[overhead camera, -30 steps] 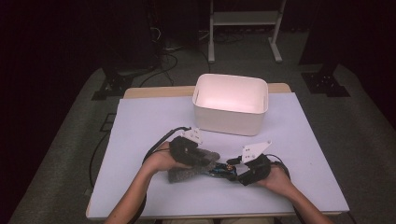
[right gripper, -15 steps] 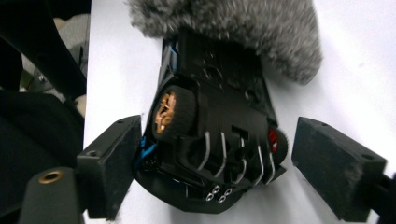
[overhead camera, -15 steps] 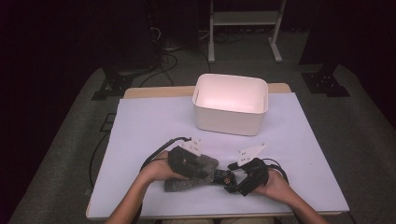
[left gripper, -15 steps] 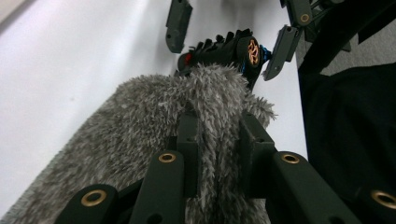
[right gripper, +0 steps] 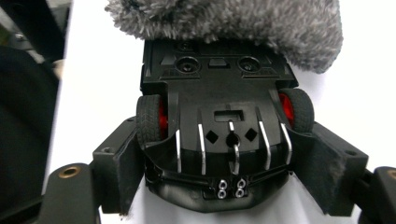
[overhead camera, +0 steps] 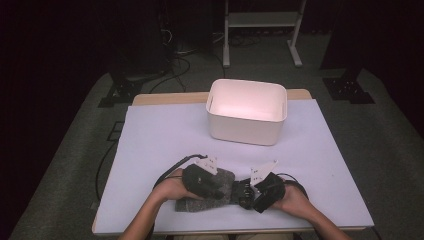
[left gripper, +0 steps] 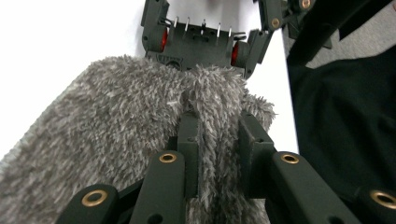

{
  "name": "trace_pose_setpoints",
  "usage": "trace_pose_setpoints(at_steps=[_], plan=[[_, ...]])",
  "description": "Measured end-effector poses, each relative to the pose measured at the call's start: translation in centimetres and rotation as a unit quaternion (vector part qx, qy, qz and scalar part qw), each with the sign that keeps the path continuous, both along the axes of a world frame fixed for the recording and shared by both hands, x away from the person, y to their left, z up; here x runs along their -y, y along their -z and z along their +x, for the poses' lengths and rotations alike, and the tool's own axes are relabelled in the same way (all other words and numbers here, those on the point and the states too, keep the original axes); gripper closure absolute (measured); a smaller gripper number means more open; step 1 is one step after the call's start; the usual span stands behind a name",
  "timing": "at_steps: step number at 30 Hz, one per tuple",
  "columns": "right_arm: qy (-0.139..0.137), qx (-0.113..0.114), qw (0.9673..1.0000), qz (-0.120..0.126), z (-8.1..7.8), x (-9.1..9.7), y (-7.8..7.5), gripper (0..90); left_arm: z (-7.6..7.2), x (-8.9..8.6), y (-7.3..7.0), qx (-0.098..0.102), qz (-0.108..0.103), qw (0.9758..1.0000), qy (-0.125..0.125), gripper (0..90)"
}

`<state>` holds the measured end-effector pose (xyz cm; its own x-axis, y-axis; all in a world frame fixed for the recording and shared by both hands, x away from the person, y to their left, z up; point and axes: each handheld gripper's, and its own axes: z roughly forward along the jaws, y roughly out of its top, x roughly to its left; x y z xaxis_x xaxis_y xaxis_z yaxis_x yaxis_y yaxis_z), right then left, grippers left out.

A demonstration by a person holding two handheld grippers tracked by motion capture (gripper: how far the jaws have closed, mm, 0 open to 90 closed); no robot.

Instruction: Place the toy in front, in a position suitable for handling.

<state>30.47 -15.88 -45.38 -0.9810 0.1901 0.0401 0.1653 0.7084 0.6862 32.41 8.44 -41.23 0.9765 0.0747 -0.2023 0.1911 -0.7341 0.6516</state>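
At the near edge of a white-covered table (overhead camera: pixel 165 135), the person's left gripper (left gripper: pixel 217 135) is pinching a fold of a fuzzy grey fabric pouch (overhead camera: pixel 227 181), its black jaws nearly together with the pile bunched between them. The pouch is lying flat on the cover between the two hands. Poking out of its end is a black toy car with red-hubbed wheels (right gripper: pixel 219 135), underside showing. The right gripper (right gripper: pixel 224 168) is straddling the car's free end, its jaws spread wide at the wheels, having just eased inward; whether the pads are pressing cannot be told. A white rectangular plastic bin (overhead camera: pixel 247 111) is sitting well beyond, toward the far edge.
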Motion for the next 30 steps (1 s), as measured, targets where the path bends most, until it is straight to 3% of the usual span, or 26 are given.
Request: trace_pose_setpoints(at_steps=[4,8,13,23,25,27,30], plan=[[0.014,-0.013,0.9997,0.014,0.5,0.0,0.5,20.0,0.6,0.6,-0.1,0.007,-0.003,0.9999,-0.008,74.4],[0.002,-0.017,0.9997,0.017,0.4,0.4,0.3,17.6,0.5,0.3,-0.1,0.010,-0.002,0.9999,-0.009,74.4],[-0.003,-0.024,0.9994,0.027,0.2,1.0,0.3,22.8,0.5,0.2,0.0,0.007,-0.005,0.9998,-0.018,74.1],[-0.004,0.048,0.9988,-0.007,-0.8,0.1,-0.1,23.2,0.9,3.0,-0.5,0.012,-0.010,0.9999,0.003,74.1],[-0.001,0.046,0.9989,-0.007,-0.6,-0.2,-0.2,23.2,0.8,4.1,-0.6,0.013,-0.013,0.9997,0.016,74.1],[-0.003,0.048,0.9988,-0.011,-0.4,-0.4,-0.1,23.1,0.7,4.9,-0.6,0.019,-0.001,0.9995,0.023,74.1],[-0.003,0.041,0.9991,-0.013,-0.2,-0.3,0.2,23.2,0.7,4.9,-0.5,0.019,-0.002,0.9996,0.023,74.1]])
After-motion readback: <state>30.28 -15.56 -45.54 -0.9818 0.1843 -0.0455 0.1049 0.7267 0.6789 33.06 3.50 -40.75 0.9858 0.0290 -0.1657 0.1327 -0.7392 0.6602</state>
